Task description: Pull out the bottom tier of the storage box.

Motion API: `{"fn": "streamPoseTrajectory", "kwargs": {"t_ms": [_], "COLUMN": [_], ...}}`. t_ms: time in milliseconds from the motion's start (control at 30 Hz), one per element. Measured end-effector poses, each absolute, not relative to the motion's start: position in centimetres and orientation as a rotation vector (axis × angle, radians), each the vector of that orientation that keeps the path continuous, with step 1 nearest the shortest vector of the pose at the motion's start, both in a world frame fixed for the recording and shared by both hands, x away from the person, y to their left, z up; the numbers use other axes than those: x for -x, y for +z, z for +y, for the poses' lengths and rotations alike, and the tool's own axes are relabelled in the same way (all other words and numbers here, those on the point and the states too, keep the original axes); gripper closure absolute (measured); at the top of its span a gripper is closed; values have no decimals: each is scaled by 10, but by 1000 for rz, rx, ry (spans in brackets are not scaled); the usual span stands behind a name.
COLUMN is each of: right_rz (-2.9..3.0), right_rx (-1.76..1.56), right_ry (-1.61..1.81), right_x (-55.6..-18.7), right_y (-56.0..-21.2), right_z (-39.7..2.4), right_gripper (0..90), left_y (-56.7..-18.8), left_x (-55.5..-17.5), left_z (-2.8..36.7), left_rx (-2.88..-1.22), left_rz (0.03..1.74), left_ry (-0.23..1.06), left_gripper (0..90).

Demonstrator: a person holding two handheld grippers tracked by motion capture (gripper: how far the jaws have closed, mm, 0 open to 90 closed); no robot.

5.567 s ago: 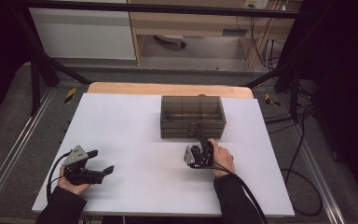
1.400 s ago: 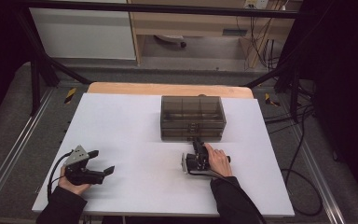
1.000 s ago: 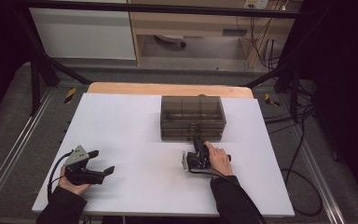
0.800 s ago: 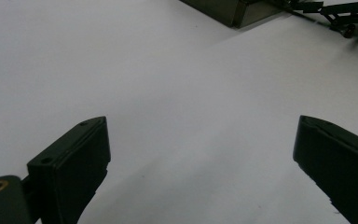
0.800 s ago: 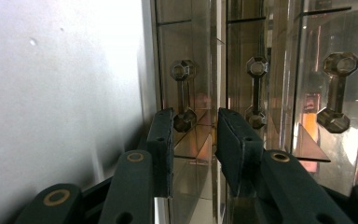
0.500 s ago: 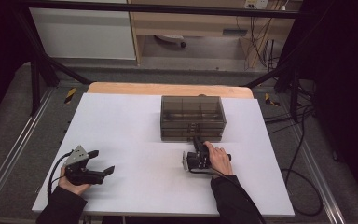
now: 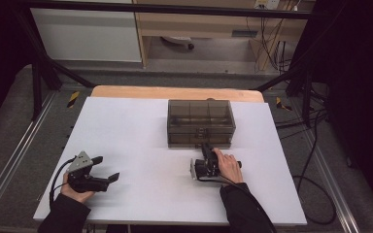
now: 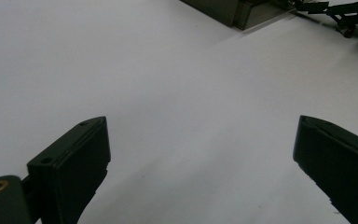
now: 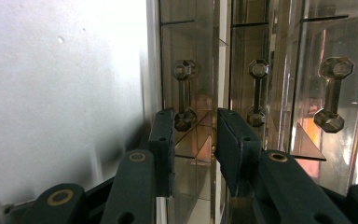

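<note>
High view: a smoky transparent drawer box [image 7: 200, 123] stands on the white worktop [image 7: 126, 126], toward its far middle. The right gripper [image 7: 207, 147] is turned on its side, its tip at the box's front face — the hand [image 7: 229, 166] behind it rests on the worktop. In the right gripper view its fingers [image 9: 164, 144] stand narrow on either side of a faceted drawer handle [image 9: 184, 95], having just been closing; whether the pads press on it I cannot tell. The left gripper [image 7: 106, 168] sits well apart near the worktop's left front corner — its fingers [image 8: 72, 161] are wide, with only bare worktop between them.
</note>
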State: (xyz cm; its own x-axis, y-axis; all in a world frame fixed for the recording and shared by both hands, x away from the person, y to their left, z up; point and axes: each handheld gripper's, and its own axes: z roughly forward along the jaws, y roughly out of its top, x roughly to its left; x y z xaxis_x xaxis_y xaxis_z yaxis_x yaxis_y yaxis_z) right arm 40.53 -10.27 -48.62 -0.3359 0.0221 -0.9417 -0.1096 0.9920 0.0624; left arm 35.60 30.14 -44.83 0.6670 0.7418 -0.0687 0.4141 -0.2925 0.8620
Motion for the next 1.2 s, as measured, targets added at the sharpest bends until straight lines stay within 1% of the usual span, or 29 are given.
{"fn": "streamPoseTrajectory", "kwargs": {"t_ms": [1200], "right_rz": [1948], "right_rx": [78], "right_ry": [134], "right_x": [-391], "right_y": [-481], "right_z": [-103], "right_gripper": [685], "left_y": [-448], "left_x": [-356], "left_z": [301], "left_rx": [-1930], "left_rz": [902], "left_ry": [432], "left_gripper": [40]}}
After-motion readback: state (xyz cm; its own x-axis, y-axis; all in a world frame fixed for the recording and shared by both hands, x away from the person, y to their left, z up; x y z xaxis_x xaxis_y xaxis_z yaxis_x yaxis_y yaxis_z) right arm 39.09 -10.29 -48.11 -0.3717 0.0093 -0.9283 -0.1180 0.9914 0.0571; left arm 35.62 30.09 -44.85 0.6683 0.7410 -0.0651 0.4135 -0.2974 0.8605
